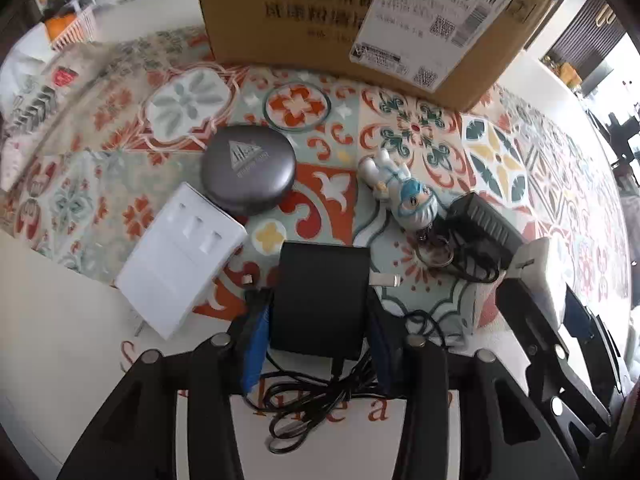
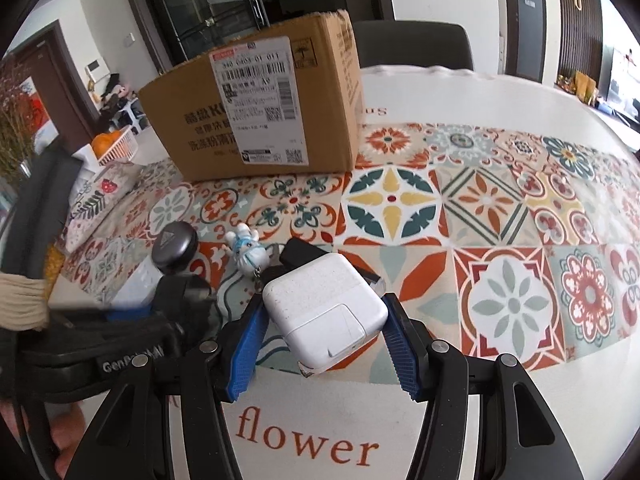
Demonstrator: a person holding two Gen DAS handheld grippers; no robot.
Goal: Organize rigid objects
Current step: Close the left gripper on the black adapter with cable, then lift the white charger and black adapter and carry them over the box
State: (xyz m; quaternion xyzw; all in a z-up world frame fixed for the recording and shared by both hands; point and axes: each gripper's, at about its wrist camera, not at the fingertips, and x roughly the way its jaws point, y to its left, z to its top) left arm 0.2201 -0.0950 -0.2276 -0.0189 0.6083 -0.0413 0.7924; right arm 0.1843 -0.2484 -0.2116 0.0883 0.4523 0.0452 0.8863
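Your left gripper (image 1: 320, 320) is clamping a black power adapter (image 1: 320, 296) between its blue pads, jaws nearly as tight as they go, with the adapter's tangled cord (image 1: 320, 392) hanging toward the camera over the white table border. Your right gripper (image 2: 322, 328) is holding a white charger block (image 2: 326, 312), both blue pads pressing its sides at a middling width.

Taking the cardboard box (image 1: 360, 20) as your landmark, you are working on the near side of it, over a patterned tablecloth (image 2: 500, 220). Between the box and your left gripper, a round grey case (image 1: 248, 168) is sitting just beside a white plastic holder (image 1: 180, 256); the holder's near corner is lying over the cloth's edge onto the white border. Further right from the case, a small figurine (image 1: 400, 188) with a key ring is lying flat, touching a second black adapter (image 1: 480, 224), which is lying against the far side of your white charger.

In the right wrist view, you are seeing bare cloth stretching right of the box, out to the table's curved far edge. Left of the box, a white basket (image 2: 116, 148) with oranges is standing near the table's edge.
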